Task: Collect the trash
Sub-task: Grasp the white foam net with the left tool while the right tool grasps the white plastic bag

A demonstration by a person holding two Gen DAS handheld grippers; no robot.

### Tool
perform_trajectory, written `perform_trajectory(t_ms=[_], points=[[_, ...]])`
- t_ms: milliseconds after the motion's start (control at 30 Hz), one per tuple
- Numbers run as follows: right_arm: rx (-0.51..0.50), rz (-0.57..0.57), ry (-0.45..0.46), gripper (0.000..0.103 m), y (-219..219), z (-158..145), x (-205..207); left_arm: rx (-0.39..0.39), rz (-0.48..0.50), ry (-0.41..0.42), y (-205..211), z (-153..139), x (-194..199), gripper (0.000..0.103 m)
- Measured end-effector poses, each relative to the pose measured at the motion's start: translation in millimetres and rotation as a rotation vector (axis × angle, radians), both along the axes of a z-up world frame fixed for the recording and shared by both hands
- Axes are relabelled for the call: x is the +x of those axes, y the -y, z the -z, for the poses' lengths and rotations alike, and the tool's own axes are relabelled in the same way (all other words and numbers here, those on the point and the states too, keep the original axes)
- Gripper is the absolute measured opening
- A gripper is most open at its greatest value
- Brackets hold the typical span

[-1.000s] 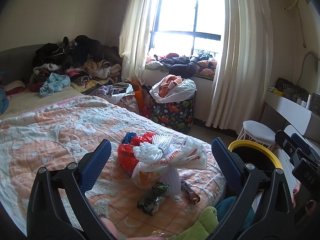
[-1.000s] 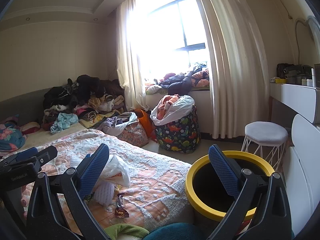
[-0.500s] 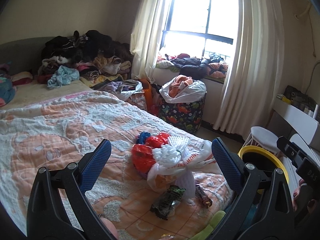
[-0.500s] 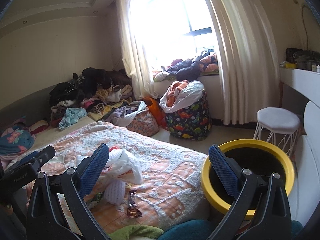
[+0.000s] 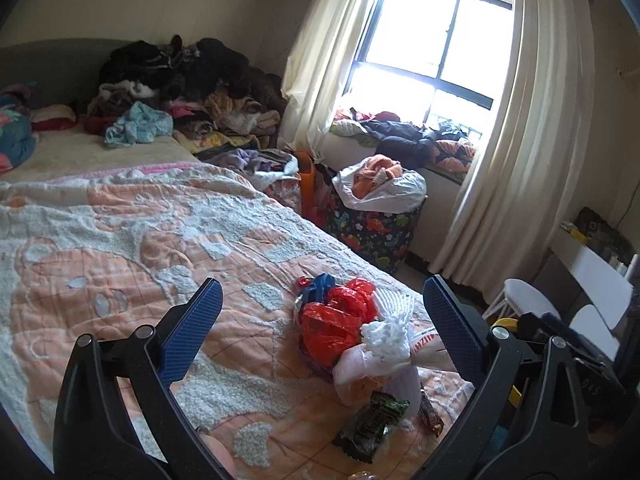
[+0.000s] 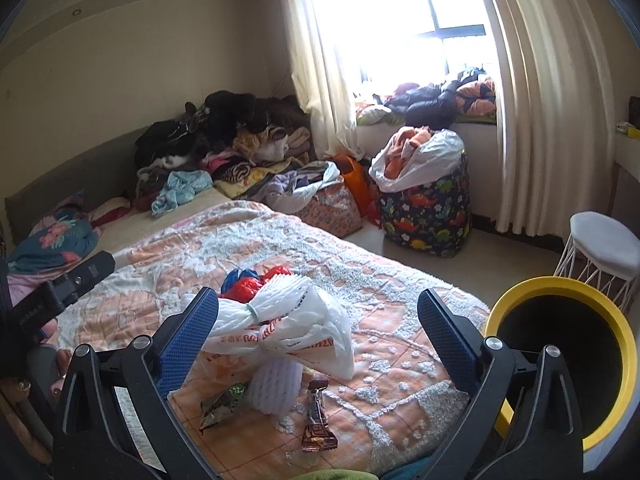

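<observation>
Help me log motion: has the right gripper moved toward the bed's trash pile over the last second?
Yes. In the right wrist view, the tied white bag now fills the space between the right gripper fingers, and the yellow-rimmed bin sits farther right.

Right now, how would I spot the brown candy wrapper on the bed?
Find the yellow-rimmed bin beside the bed. On the bed's near corner sits a tied white plastic bag; the brown candy wrapper lies just in front, long and thin, unlike the crumpled green wrapper beside it.
</observation>
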State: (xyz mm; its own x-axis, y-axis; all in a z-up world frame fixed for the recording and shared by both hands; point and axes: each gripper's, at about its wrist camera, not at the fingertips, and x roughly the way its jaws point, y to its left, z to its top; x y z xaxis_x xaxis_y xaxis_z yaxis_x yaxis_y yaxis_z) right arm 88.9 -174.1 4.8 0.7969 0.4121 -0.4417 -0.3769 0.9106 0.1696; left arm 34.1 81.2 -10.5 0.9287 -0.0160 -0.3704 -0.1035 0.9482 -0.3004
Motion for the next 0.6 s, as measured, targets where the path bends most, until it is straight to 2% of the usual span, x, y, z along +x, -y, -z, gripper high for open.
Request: perform_trajectory(t_ms=[133, 267, 367, 400, 433, 500, 533, 600], points=[[-0.007, -0.018, -0.093, 0.097, -2, 15, 26, -0.055, 0.034, -0.011, -4, 4, 17, 0.092], [0.003, -0.046, -0.194, 0.097, -4, 31, 50, -0.104, 0.122, -0.058, 2, 12, 38, 0.092], [0.012, -0.075, -0.259, 0.096, -7, 44, 65, -0.108, 0.172, -0.098, 11, 18, 50, 0.092], [0.017, -0.087, -0.275, 0.090, -7, 48, 68, -0.110, 0.191, -0.113, 15, 22, 54, 0.092], [0.015, -0.092, -0.290, 0.076, -10, 51, 72, -0.114, 0.204, -0.124, 17, 24, 57, 0.092], [0.019, -0.113, -0.321, 0.063, -13, 56, 75, -0.119, 0.242, -0.145, 24, 30, 61, 0.092], [0.022, -0.125, -0.326, 0.051, -13, 58, 76, -0.117, 0.253, -0.158, 26, 33, 63, 0.090], [0.025, -0.148, -0.318, 0.040, -16, 58, 73, -0.111, 0.273, -0.186, 32, 38, 67, 0.078]])
